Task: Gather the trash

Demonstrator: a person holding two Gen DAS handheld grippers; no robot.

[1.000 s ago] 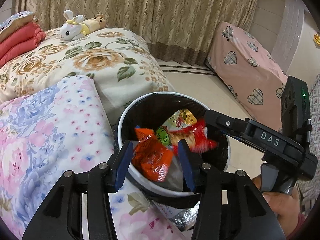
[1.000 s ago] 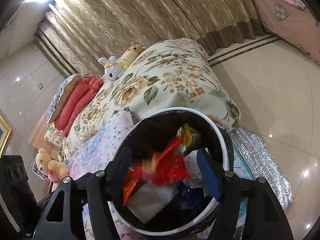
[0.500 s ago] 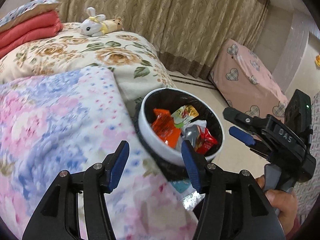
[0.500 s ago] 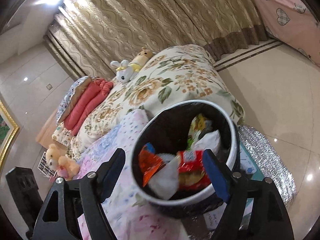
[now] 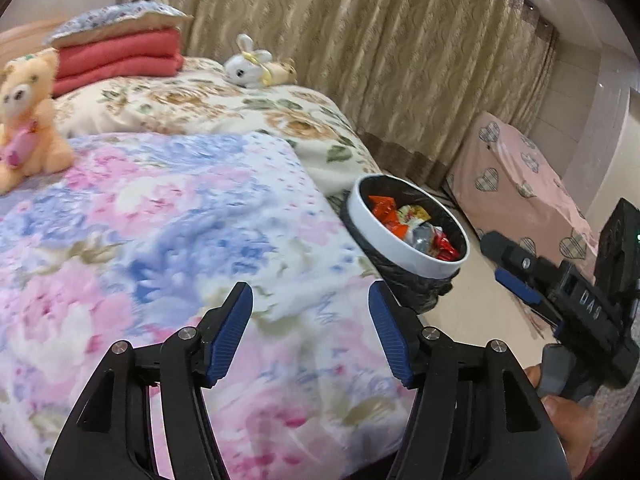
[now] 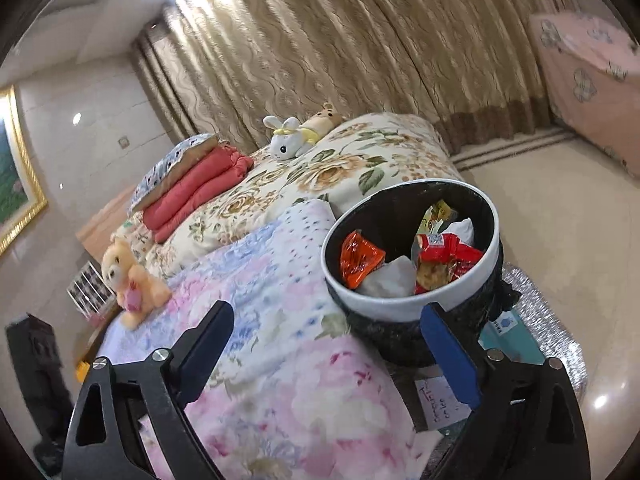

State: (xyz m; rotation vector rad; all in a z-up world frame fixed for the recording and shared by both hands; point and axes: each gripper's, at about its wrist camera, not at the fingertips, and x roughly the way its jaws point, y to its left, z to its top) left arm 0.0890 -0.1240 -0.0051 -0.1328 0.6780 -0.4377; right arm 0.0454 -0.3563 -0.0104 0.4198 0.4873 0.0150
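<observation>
Both tools are standing empty over the foot of the bed. The left tool (image 5: 310,330) is hanging above the pastel floral blanket (image 5: 168,240) with its jaws half spread and opening, nothing between them. The right tool (image 6: 326,354) is gaping wide and opening too, also empty. The trash bin (image 6: 404,304) is standing upright on the floor just beside the bed's near corner, its mouth facing up and its axis vertical. Inside, an orange wrapper (image 6: 358,258), a red wrapper (image 6: 446,250) and white paper (image 6: 390,278) are lying crumpled in a heap, pointing no clear way. The dropping step looks finished. The next move is probably calling for a search, since no loose trash is showing on the blanket in either view.
</observation>
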